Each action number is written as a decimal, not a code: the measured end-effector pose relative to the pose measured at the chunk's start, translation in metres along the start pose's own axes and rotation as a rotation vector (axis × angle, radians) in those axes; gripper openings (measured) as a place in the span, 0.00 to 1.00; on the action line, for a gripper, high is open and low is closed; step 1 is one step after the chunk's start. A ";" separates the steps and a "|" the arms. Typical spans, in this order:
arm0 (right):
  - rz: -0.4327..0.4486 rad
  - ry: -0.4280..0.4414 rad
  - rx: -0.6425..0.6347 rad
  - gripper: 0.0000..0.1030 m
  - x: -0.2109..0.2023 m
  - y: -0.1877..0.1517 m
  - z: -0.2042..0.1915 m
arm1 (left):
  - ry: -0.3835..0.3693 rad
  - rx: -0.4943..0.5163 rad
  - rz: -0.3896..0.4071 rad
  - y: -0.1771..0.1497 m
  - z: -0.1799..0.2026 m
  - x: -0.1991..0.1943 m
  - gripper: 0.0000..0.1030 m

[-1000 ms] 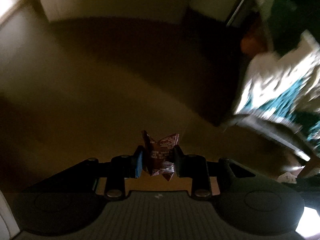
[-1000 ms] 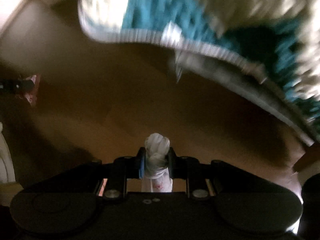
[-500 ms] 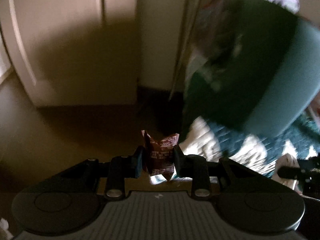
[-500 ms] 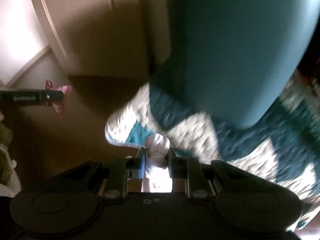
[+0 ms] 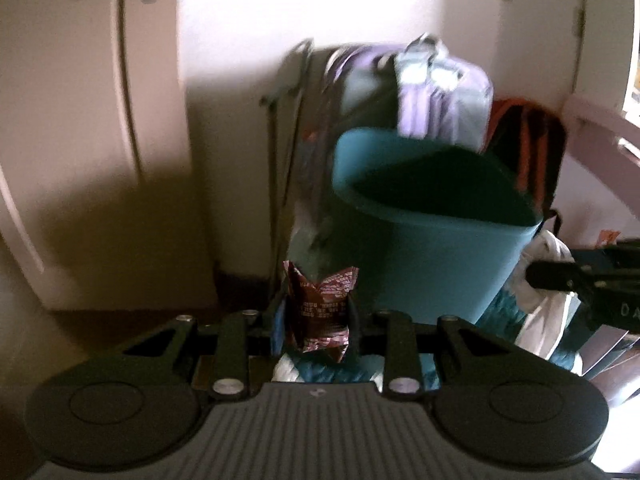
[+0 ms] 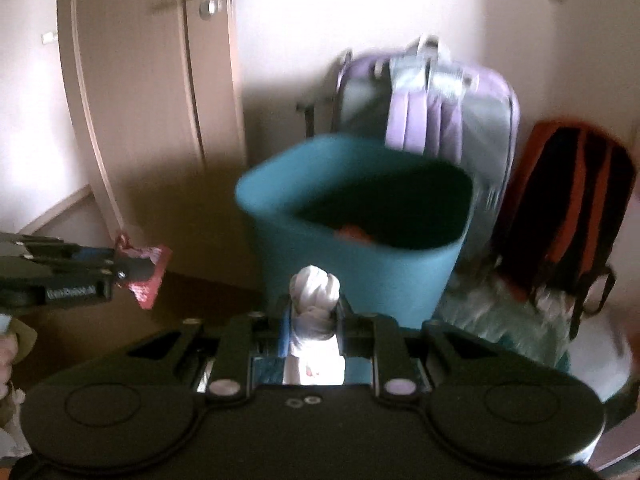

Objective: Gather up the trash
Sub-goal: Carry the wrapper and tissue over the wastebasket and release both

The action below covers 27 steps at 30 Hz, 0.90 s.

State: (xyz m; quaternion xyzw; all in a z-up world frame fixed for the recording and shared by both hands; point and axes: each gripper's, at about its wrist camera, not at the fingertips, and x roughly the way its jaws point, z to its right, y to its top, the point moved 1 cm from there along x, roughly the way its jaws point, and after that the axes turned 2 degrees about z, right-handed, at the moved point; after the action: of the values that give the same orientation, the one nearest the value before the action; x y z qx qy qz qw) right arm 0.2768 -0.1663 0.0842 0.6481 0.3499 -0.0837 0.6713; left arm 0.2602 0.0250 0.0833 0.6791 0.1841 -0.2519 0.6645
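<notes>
Pale walls and a closed door (image 6: 132, 80) with a metal handle back a corner of the room where a teal bin (image 6: 360, 248) stands on the floor, its mouth open and dark, with something orange lying low inside. Behind the bin a lilac backpack (image 6: 448, 96) leans against the wall, and a black and orange backpack (image 6: 568, 208) stands just beside it to the right. A teal and white rug (image 6: 500, 320) lies under the bin's right side.

The left gripper (image 5: 318, 314) has its jaws pinching a crumpled dark red wrapper (image 5: 320, 312), which sticks up between the fingers in front of the bin's left wall, short of the rim. The right gripper (image 6: 314, 316) has its jaws pinching a twisted white tissue (image 6: 314, 300), held before the bin's front wall, below its rim. In the right wrist view the left gripper shows at the left edge, well apart from the bin, with the wrapper at its tip. Both views are slightly blurred.
</notes>
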 end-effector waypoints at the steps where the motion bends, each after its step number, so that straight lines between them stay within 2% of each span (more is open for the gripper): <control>1: 0.017 -0.004 -0.006 0.19 -0.002 0.006 0.002 | -0.004 0.010 0.015 0.009 0.008 -0.002 0.29; 9: 0.197 -0.030 -0.009 0.19 -0.036 0.073 0.026 | -0.058 0.043 0.128 0.082 0.049 -0.019 0.29; 14: 0.256 -0.049 0.029 0.19 -0.031 0.101 0.044 | -0.078 0.071 0.141 0.111 0.071 -0.010 0.29; 19: 0.236 -0.056 0.053 0.19 -0.006 0.107 0.057 | -0.089 0.099 0.107 0.115 0.090 0.021 0.29; 27: 0.115 -0.053 0.092 0.20 0.057 0.095 0.074 | -0.071 0.132 0.002 0.102 0.106 0.092 0.29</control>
State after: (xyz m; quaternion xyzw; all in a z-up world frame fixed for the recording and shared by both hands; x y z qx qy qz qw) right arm 0.3990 -0.2020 0.1220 0.6948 0.2898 -0.0780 0.6536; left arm 0.3834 -0.0936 0.1130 0.7121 0.1426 -0.2868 0.6248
